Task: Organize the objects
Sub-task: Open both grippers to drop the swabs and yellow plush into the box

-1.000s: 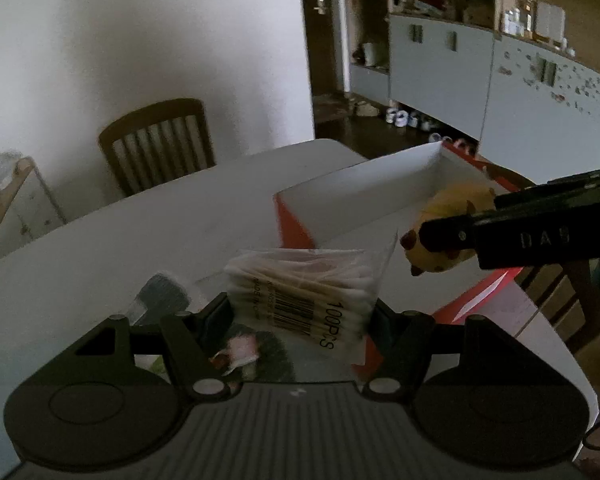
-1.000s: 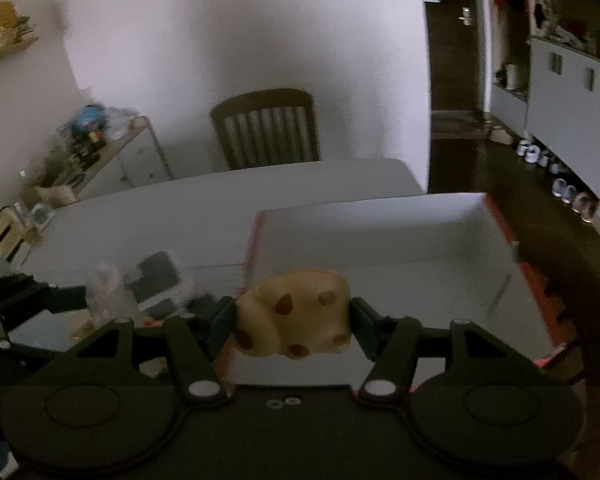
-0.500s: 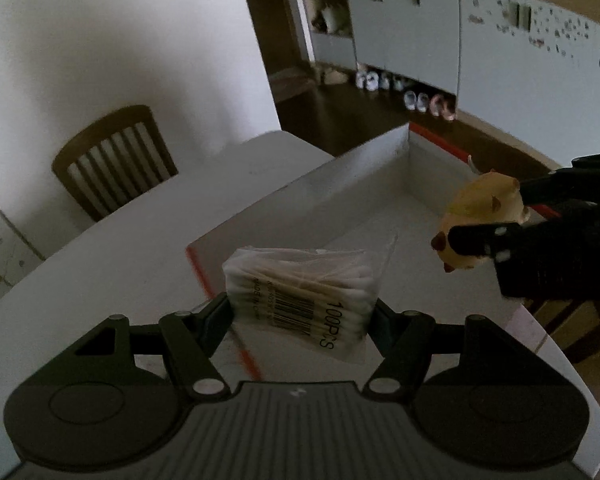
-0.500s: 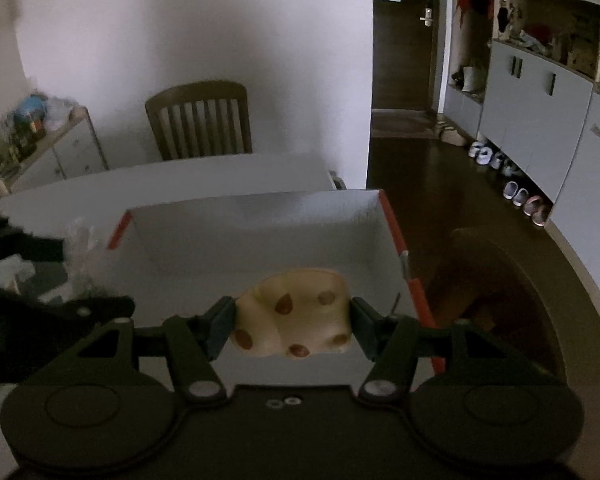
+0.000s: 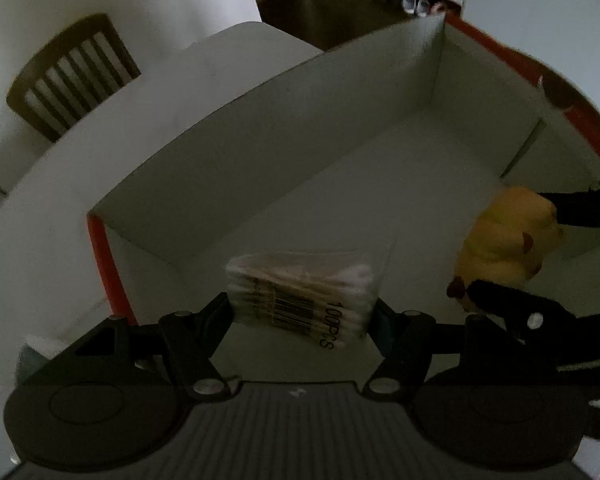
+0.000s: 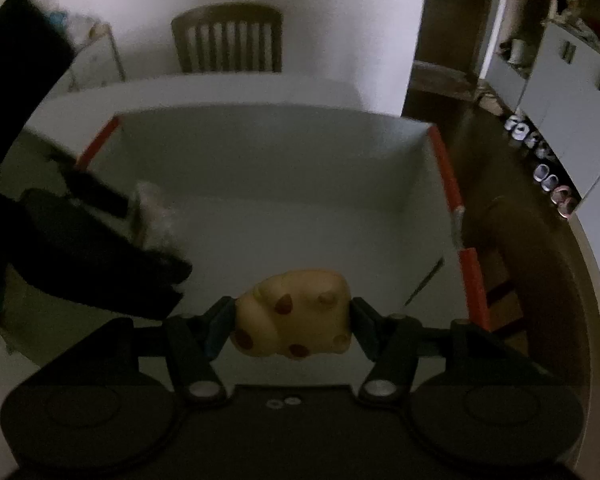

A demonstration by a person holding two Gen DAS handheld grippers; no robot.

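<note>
Left wrist view: left gripper (image 5: 302, 312) is clamped on a clear pack of cotton swabs (image 5: 300, 296), pads pressing both ends, held over the open white box (image 5: 260, 152) w/ orange edges. Pack's lower corner is cut off behind the gripper body. At right, the yellow spotted toy (image 5: 504, 236) sits between dark fingers; toy's far side is hidden.

Right wrist view: right gripper (image 6: 292, 320) grips the toy (image 6: 292, 314) on both sides, above the box floor (image 6: 300, 216). Left gripper (image 6: 112, 240) shows at left as a dark blur; the swab pack (image 6: 152, 216) there is prob. the pale smear. Chair (image 6: 226, 38) stands behind the table (image 6: 220, 88).
</note>
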